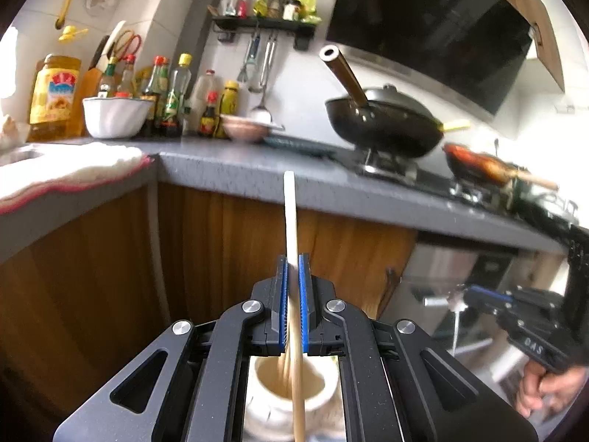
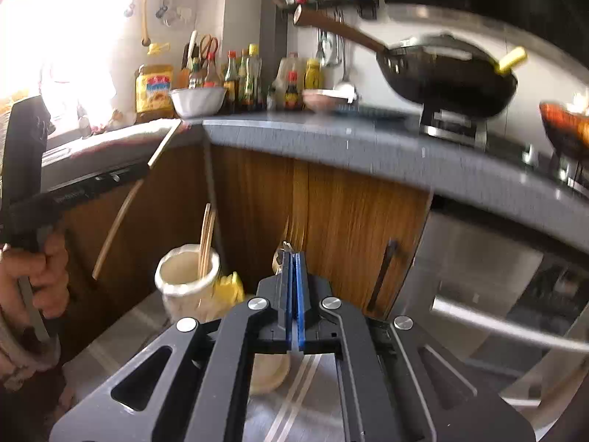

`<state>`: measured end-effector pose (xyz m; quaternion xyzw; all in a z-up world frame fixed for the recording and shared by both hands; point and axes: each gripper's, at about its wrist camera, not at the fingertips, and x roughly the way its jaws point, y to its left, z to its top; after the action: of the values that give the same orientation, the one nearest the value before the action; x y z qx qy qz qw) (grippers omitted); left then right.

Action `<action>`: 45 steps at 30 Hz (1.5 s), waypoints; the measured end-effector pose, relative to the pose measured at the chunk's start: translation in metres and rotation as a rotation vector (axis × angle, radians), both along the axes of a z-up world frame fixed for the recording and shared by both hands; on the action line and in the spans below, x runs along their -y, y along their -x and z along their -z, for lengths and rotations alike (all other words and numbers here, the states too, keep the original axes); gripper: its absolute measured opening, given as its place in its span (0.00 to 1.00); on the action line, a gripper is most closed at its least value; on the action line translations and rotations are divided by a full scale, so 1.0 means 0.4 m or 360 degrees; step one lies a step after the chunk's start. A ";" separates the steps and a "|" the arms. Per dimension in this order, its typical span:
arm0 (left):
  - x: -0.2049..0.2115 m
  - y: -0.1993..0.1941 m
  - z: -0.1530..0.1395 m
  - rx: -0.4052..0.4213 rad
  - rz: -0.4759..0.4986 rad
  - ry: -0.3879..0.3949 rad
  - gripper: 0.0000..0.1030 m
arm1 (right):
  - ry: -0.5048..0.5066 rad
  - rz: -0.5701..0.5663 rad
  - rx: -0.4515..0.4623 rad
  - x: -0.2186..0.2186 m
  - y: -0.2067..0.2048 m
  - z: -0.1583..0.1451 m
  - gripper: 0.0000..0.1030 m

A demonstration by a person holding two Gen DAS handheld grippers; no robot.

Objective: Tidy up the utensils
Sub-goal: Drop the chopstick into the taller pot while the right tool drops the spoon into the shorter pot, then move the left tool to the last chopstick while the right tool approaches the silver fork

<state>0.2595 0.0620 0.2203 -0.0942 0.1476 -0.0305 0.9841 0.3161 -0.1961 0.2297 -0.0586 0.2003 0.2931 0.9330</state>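
Clamping a chopstick – left tool, right tool pinching a spoon, holder's chopsticks seen only from right

a: blown out white left of the wok in the right wrist view, daylight flooding from that side.

b: softer in the left wrist view, glare only on the cloth far left of the wok.

a: motion-smeared around the wok, bent and darkened toward the corners.
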 end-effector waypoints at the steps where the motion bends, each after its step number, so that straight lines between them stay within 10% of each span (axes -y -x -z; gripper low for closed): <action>1: 0.000 -0.015 0.000 0.0008 -0.0013 0.0002 0.06 | 0.0003 0.0004 0.0018 -0.012 -0.012 -0.008 0.01; 19: 0.000 -0.106 0.162 0.0201 -0.0235 0.0028 0.06 | 0.0264 0.0022 0.0301 -0.139 -0.068 0.102 0.01; 38: 0.046 -0.027 0.302 0.0130 -0.0188 -0.0183 0.06 | 0.0206 -0.0083 0.0111 -0.139 -0.052 0.201 0.01; 45: 0.032 0.016 0.288 0.0142 -0.0181 -0.0188 0.42 | 0.0153 -0.0048 0.0041 -0.125 -0.066 0.206 0.05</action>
<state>0.2532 0.0494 0.1052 -0.0426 0.0995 0.0301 0.9937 0.3423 -0.1460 0.1473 -0.1102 0.2014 0.2963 0.9271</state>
